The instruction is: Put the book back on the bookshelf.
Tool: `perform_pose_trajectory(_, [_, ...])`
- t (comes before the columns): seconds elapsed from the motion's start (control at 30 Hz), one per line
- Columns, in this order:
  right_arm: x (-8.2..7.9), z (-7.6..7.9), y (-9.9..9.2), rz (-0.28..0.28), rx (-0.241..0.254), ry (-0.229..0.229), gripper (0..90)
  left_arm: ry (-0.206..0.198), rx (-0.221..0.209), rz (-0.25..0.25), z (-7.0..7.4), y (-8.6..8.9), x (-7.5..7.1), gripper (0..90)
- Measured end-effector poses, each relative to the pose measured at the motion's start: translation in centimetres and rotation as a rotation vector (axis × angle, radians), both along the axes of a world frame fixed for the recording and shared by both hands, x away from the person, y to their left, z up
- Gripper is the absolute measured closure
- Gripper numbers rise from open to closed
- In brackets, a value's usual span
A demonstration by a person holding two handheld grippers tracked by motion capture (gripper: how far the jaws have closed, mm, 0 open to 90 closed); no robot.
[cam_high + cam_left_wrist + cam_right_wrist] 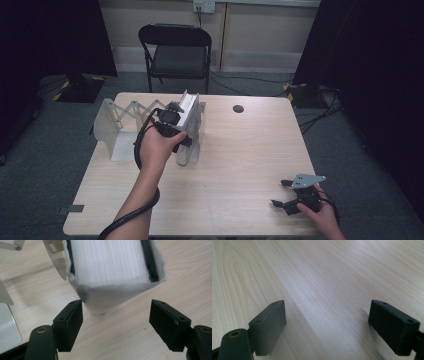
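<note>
Reaching forward with your left hand (156, 145), you hold the left gripper (172, 117) at the white book (189, 107) that stands in the expandable metal book rack (116, 120) on the far-left part of the table (235, 150). In the left gripper view your two black jaws are spread wide apart, one on each side of the near corner of the book (110, 265), and neither jaw visibly presses on it; the left jaw sits just beside the book's lower edge. You can see the block of white pages between two dark cover edges, wrapped in a pale cover, with the book tilted so that its corner points down toward the gripper. Part of the rack's rounded metal end plate (56, 257) shows just left of the book, and another grey plate (7, 327) lies at the lower left edge.

Your right hand (322, 215) rests near the front-right corner of the table, well apart from the book, holding the right gripper (285, 192) with its grey three-cornered plate on top. In the right gripper view its jaws are released and wide apart above bare pale wood (324, 285), with nothing between them.

Beyond the table stands a black folding chair (177, 50), and a small dark round disc (238, 108) sits in the tabletop near the far edge
</note>
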State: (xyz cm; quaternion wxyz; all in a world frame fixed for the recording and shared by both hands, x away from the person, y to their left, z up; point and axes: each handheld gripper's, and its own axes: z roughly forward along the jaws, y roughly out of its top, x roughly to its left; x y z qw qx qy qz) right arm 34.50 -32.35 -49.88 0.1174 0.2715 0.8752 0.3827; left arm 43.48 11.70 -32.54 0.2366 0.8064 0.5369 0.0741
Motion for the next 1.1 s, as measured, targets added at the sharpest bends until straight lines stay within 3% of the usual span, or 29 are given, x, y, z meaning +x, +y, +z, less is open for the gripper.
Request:
perform_pose_trajectory(0.73, [0.0, 0.0, 0.0, -0.002, 0.0, 0.001, 14.0, 0.007, 0.011, -0.014, -0.8, 0.5, -1.4, 27.1])
perform_pose_trajectory(1.1, [0.0, 0.0, 0.0, -0.001, 0.0, 0.001, 14.0, 0.001, -0.005, -0.026, -1.6, 0.6, -2.1, 27.2])
